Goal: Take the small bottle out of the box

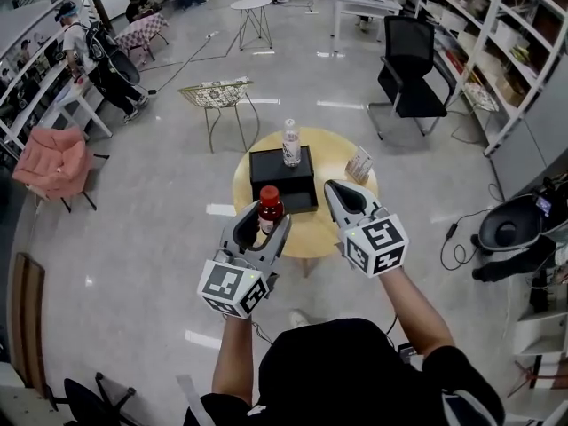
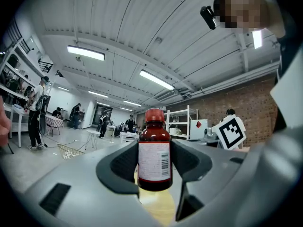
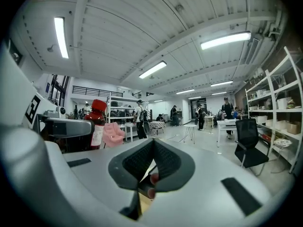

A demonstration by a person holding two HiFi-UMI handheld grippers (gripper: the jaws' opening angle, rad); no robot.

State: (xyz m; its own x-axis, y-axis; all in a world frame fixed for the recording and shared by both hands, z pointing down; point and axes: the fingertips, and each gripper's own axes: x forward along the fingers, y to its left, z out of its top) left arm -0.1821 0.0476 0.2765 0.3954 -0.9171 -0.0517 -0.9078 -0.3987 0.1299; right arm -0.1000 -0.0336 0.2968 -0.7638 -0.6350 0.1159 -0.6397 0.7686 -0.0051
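Left claw [image 1: 264,227] around upright red-capped, white-labelled bottle [image 2: 154,157]

the head view looks steeply down from above the person onto the round worktop [image 1: 306,231], the left hand-held gripper [image 1: 264,223] and the right hand-held gripper [image 1: 343,190], with floor all round. each gripper view sits close behind its own jaws, low, facing out level across the room with much ceiling above. the left one has the small bottle [image 2: 154,150] very near, dead centre. the right one sees that bottle at its left side, and the head view shows it from above.
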